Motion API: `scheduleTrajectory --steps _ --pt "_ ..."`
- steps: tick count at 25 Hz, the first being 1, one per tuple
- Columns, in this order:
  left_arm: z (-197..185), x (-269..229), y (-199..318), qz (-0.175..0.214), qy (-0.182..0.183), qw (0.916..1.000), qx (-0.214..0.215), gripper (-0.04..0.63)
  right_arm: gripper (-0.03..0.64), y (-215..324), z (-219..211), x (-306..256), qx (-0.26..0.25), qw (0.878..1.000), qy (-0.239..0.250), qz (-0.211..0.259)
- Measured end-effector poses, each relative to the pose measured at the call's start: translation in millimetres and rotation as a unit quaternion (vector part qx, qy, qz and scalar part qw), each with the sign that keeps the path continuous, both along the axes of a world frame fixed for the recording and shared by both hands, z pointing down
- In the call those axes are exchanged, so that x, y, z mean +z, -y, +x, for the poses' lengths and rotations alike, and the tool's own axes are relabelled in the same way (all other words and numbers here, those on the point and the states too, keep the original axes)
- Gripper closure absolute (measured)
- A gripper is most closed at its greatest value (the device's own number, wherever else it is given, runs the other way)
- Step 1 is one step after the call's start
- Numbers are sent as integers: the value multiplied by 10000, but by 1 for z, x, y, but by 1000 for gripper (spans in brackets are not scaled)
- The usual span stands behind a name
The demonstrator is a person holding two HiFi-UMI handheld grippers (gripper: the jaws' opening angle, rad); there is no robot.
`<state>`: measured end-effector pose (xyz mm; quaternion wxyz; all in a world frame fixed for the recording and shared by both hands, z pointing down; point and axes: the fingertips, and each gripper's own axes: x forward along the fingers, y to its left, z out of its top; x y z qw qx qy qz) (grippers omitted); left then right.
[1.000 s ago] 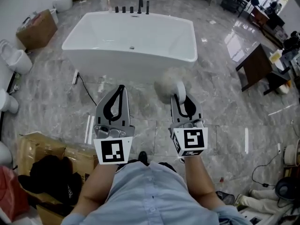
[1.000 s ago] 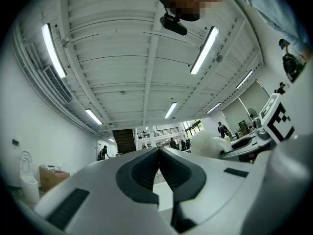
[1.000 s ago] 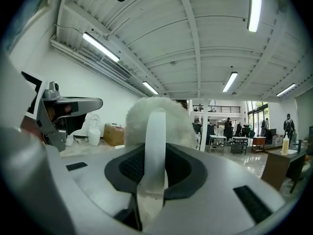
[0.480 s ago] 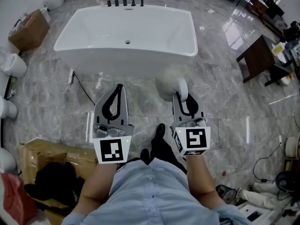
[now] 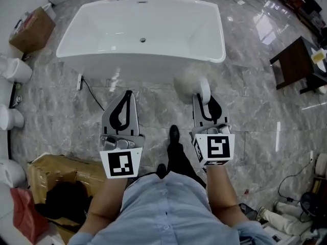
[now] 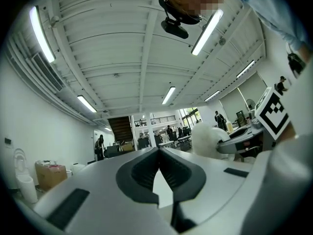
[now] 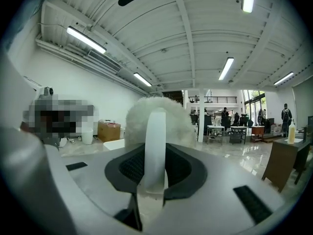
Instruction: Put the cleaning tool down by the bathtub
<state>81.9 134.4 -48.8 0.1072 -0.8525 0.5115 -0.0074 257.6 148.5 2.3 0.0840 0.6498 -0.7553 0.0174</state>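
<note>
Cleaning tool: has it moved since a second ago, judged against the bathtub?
Yes. The fluffy cleaning tool, held in the right gripper's jaws, has come closer to the bathtub's near wall.

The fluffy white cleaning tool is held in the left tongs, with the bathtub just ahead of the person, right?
Not quite. The fluffy white cleaning tool is held in the right tongs, not the left tongs, which are shut and empty. The right gripper view shows its handle clamped there. The bathtub is indeed just ahead.
</note>
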Motion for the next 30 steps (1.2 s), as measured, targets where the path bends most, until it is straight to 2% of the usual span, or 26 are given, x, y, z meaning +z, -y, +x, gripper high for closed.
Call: scheduleTrajectory --steps 9,14,21,30 --pt "55 -10 129 -19 170 9995 -254 580 520 133 51 0 -369 9992 70 -140" --pt "68 -35 170 243 138 9985 -474 580 520 181 63 -17 -625 9980 72 43" --pt "55 -57 202 477 126 9951 -852 580 520 232 61 -44 -900 9953 -7 360" --pt "19 -57 233 571 56 9921 -1118 580 520 269 21 -53 -1167 9918 -120 498"
